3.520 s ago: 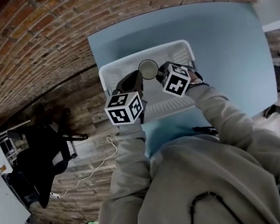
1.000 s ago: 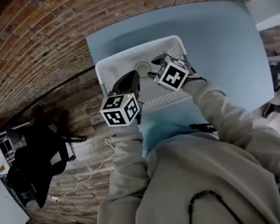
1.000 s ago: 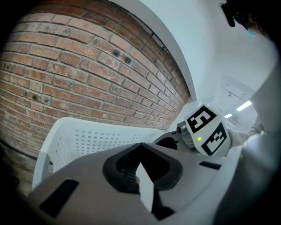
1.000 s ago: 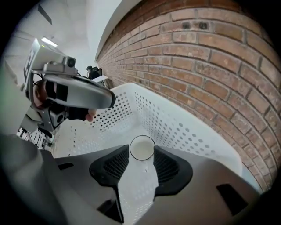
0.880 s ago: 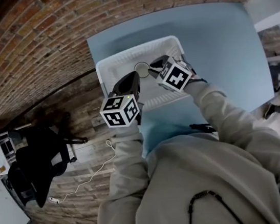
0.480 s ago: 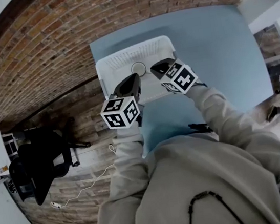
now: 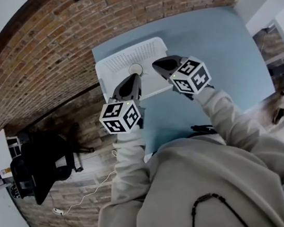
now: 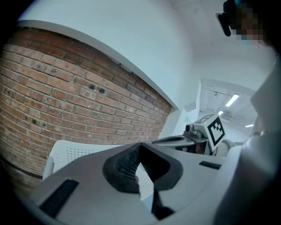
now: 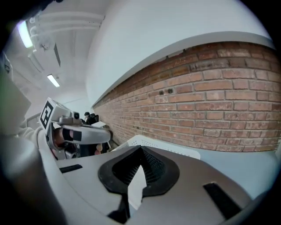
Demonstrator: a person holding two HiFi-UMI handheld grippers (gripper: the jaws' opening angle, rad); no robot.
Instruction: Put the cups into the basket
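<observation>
Cup (image 7: 136,69): lies inside the basket (image 7: 119,60), just beyond the tips of both tongs and between them.

Left tongs (image 7: 132,77): jaws together, nothing held. Right tongs (image 7: 156,64): jaws together, nothing held. Both point toward the basket from its near side, one at each side of the cup. Neither touches the cup.

Step in hand (a judgement): clear the tongs from the basket now that the cup is deposited.

1. Keep both tips above the rim while moving away, so that a closed tip cannot catch the perforated wall and drag the basket across the surface (image 7: 211,48).
2. Move each of the tongs outward from the cup, not across it.
3. Scan the surface for any remaining cup before committing to a direction.
4. Open the jaws only when clear of the basket, ahead of the next approach.

Limits of view:
- The cup shows only as a small pale ring, so its posture cannot be confirmed.
- Neither gripper view shows the cup, because the jaw bodies cover the basket interior.
- The near part of the surface is hidden behind the sleeves (image 7: 221,120) and torso.
- No second cup is visible, and whether any remain cannot be told.
</observation>
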